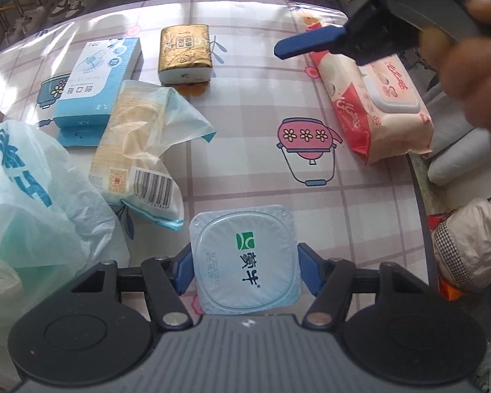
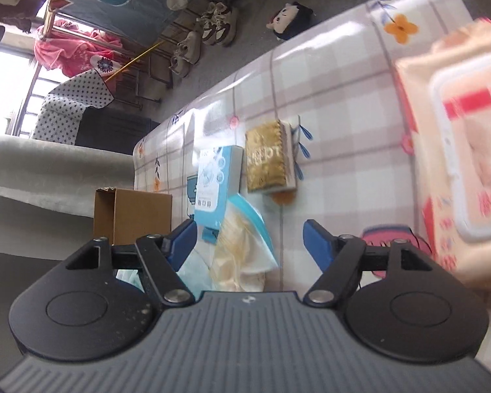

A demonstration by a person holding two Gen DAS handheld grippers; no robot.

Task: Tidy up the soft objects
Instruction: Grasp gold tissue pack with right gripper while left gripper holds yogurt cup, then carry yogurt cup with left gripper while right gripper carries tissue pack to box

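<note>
The left claw (image 1: 244,270) sits low in the left wrist view, its blue pads flanking a sealed yogurt cup (image 1: 245,258) at the bottom centre. The pads look pressed against the cup's sides, so the cup appears gripped, probably to lift it clear of the softer packs.

The right claw (image 2: 248,245) stands wide open with nothing between its pads. In the left wrist view one of its blue fingers (image 1: 307,44) hangs at upper right, just above the wet-wipes pack (image 1: 376,104). That pack lies flat on the desk (image 1: 245,124) near the right edge, apart from the rest, as if set aside as its own group.

At upper left of the left wrist view, the blue box (image 1: 95,82), the gold tissue pack (image 1: 185,54) and a crumpled clear-and-teal wrapper (image 1: 137,150) lie close together, the wrapper overlapping the box. A thin plastic bag (image 1: 26,203) bunches at the left edge. A cardboard box (image 2: 131,213) stands beyond the desk's edge in the right wrist view, likely a bin for sorted things.
</note>
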